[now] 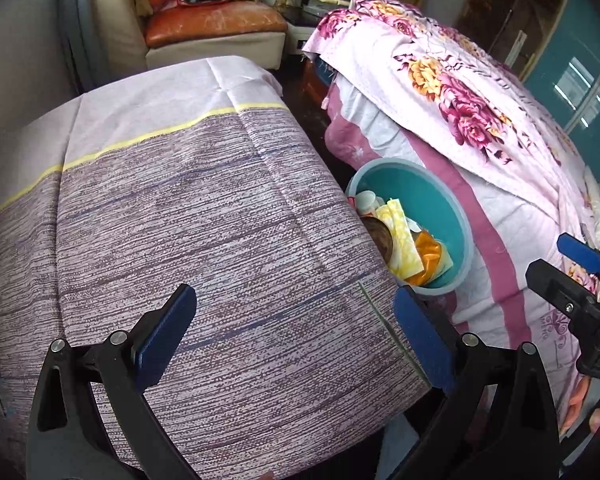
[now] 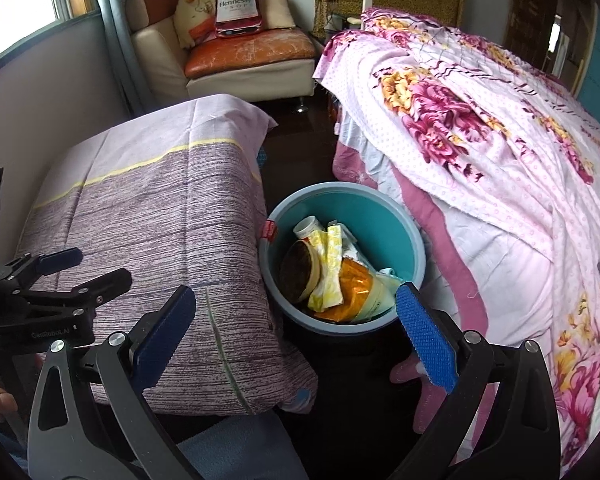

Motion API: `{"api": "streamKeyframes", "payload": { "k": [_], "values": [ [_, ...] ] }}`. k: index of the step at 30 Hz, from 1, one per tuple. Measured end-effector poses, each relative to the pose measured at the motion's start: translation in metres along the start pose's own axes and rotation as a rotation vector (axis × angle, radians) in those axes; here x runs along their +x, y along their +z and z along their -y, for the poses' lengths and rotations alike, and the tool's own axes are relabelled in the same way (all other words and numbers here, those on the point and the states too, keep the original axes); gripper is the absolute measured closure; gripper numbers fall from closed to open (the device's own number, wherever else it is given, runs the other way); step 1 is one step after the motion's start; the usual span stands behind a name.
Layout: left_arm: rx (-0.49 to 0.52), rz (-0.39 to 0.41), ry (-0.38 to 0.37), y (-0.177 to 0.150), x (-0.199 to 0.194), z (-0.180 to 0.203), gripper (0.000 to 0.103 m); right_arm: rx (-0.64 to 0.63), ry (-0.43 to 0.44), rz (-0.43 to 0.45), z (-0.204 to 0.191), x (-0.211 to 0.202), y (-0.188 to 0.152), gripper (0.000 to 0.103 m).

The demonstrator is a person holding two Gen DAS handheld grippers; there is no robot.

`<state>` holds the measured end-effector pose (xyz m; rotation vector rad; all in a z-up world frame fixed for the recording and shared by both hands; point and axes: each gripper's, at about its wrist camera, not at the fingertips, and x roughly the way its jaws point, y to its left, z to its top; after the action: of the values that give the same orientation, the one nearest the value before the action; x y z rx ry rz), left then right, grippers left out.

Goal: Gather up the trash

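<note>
Bedroom floor: teal bin (image 2: 396,220) sits between cloth-covered tabletop (image 2: 160,232) and floral bed (image 2: 500,152), holding trash (image 2: 332,272). Left gripper (image 1: 296,332) and right gripper (image 2: 296,328): fingers wide, empty.

A red bag (image 2: 238,6) on the far sofa (image 2: 236,60) reads "Hennessy". The left gripper (image 2: 60,272), seen at near left, carries "GenRobot.AI" on its body.
</note>
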<state>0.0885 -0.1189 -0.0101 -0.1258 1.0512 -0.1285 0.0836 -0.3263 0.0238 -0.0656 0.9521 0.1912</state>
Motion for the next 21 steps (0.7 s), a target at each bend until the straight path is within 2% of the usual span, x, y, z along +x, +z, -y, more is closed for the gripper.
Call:
{"api": "streamKeyframes", "payload": {
  "k": [21],
  "values": [
    [-0.019,-0.029,0.038,0.001,0.022,-0.011,0.004,0.027,0.012,-0.056,0.01,0.03,0.002,0.007]
  ]
}}
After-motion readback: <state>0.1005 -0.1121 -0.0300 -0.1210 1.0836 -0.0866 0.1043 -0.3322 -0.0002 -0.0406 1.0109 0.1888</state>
